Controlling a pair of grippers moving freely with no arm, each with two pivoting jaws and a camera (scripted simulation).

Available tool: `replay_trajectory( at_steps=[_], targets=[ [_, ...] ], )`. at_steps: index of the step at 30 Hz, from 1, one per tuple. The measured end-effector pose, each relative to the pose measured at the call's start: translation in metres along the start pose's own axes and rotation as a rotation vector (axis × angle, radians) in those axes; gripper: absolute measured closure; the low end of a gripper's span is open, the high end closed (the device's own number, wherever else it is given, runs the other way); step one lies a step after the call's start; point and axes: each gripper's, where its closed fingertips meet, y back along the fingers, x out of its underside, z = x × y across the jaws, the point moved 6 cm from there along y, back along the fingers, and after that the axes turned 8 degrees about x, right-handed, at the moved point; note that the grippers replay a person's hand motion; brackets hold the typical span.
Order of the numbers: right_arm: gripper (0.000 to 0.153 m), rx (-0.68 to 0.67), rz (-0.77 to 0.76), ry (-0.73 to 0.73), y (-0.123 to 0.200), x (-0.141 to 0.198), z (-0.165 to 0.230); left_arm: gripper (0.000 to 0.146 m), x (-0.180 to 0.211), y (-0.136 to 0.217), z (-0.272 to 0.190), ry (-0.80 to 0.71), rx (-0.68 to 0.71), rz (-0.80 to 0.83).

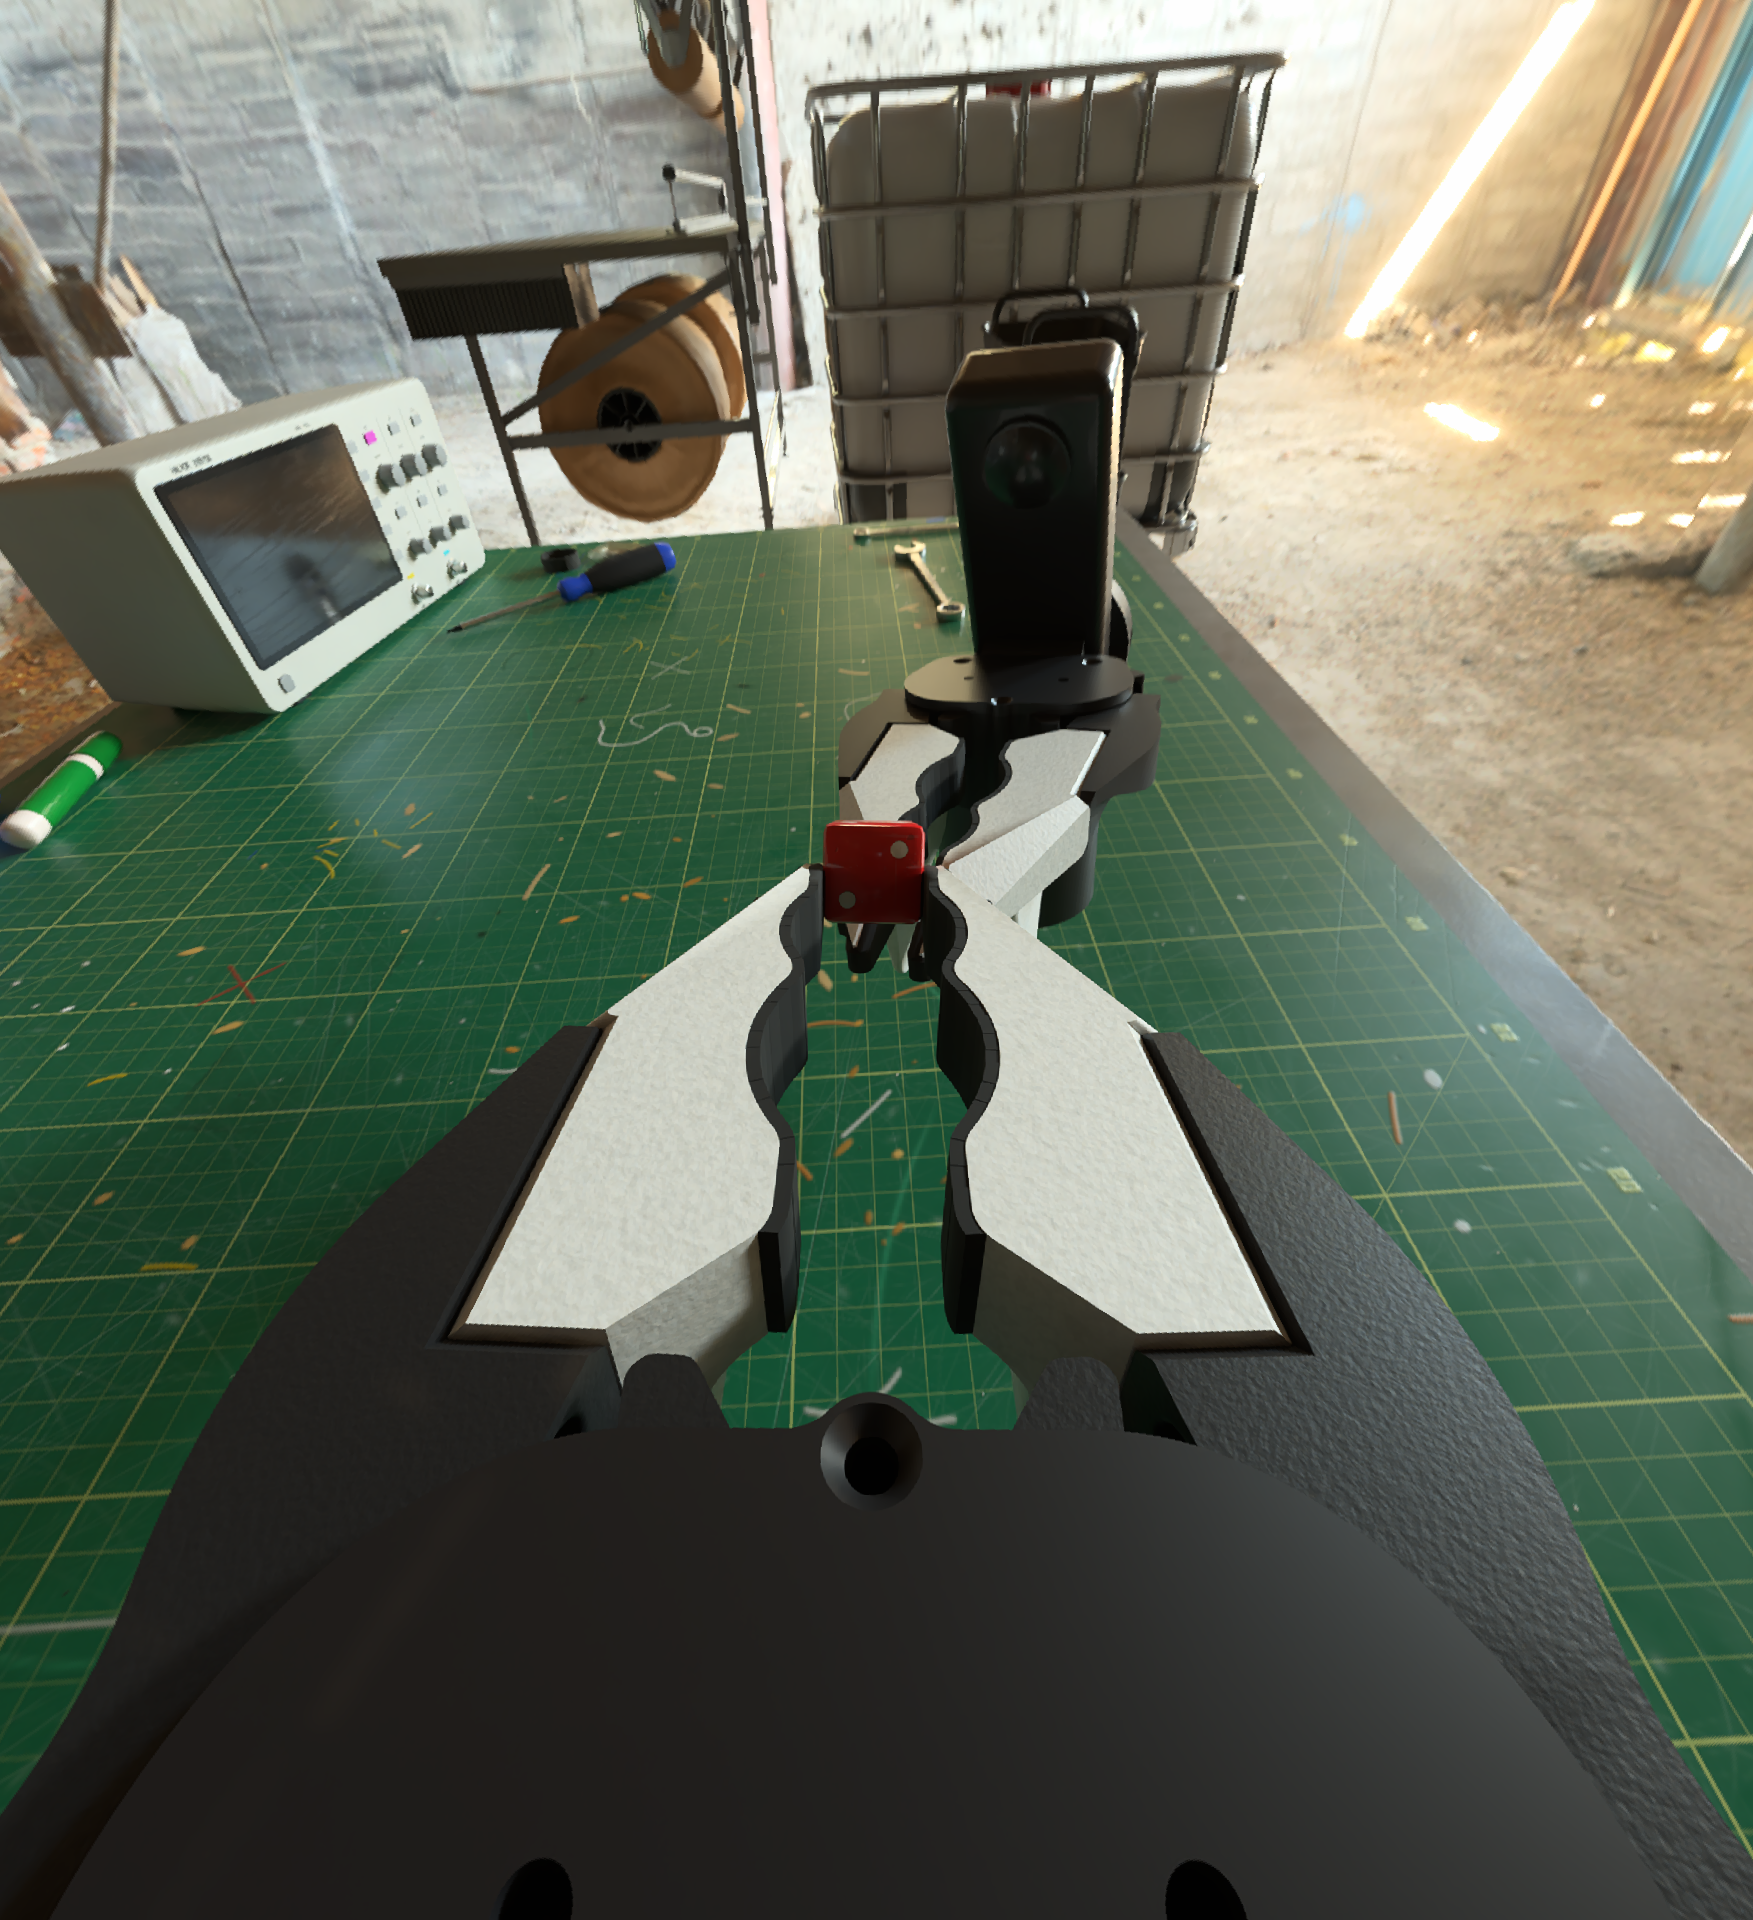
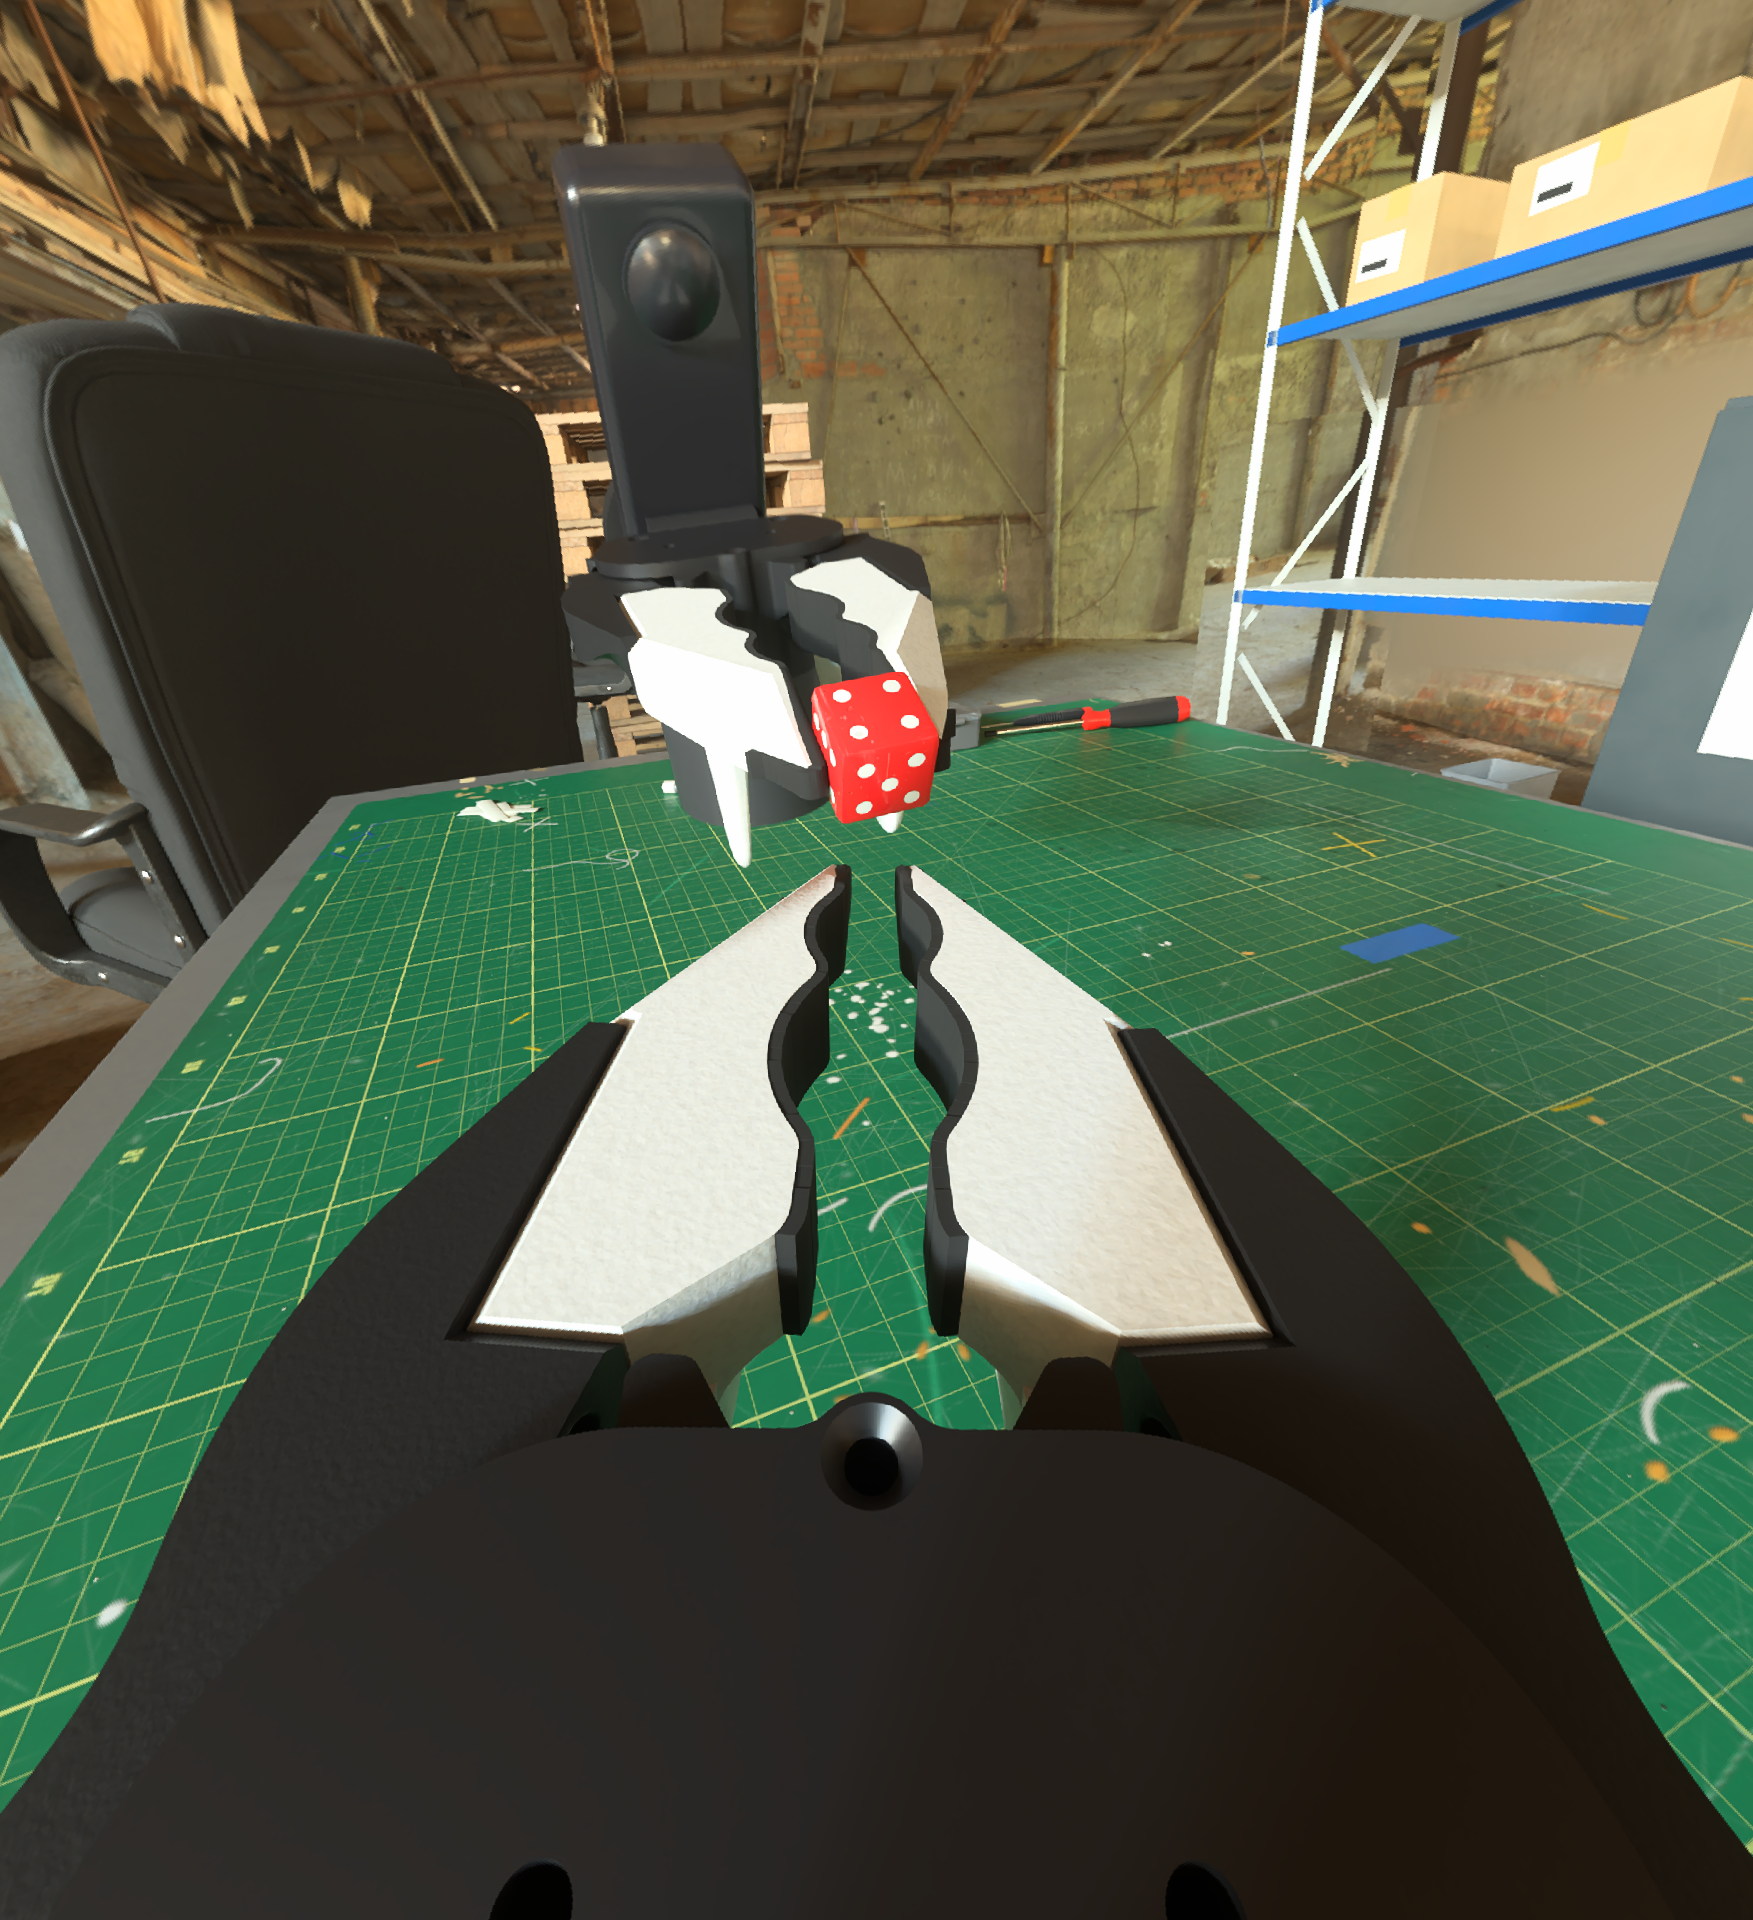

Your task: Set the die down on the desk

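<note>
A red die with white pips [image 1: 872, 871] is pinched between the fingertips of my left gripper [image 1: 872, 894], held a little above the green cutting mat [image 1: 436, 1039] that covers the desk. In the right wrist view the same die [image 2: 877, 748] hangs in the left gripper [image 2: 816, 842], clear of the mat [image 2: 1267, 1143]. My right gripper [image 2: 872, 878] faces it from close by, empty, with its jaws nearly together. It also shows in the left wrist view [image 1: 882, 951], its tips just behind and below the die.
An oscilloscope [image 1: 228, 540], a blue-handled screwdriver [image 1: 612, 577], a wrench [image 1: 929, 582] and markers [image 1: 56, 800] lie along the far and left sides. A black office chair [image 2: 280, 623], a red screwdriver [image 2: 1111, 715] and a grey panel [image 2: 1734, 623] border the desk.
</note>
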Motion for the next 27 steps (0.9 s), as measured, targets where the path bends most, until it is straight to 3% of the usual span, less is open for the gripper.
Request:
replay_trajectory(
  at_steps=[9,19,27],
  targets=[
    [0.144,0.024,-0.054,0.005,0.003,-0.007,0.0,0.128,0.001,-0.005,0.006,0.124,0.077,-0.288],
    [0.144,0.011,-0.086,-0.042,0.005,-0.011,-0.001,0.128,0.004,-0.009,0.005,0.12,0.115,-0.397],
    [0.144,0.011,-0.075,-0.041,0.004,-0.01,-0.001,0.128,0.005,-0.009,0.005,0.122,0.111,-0.375]
  ],
)
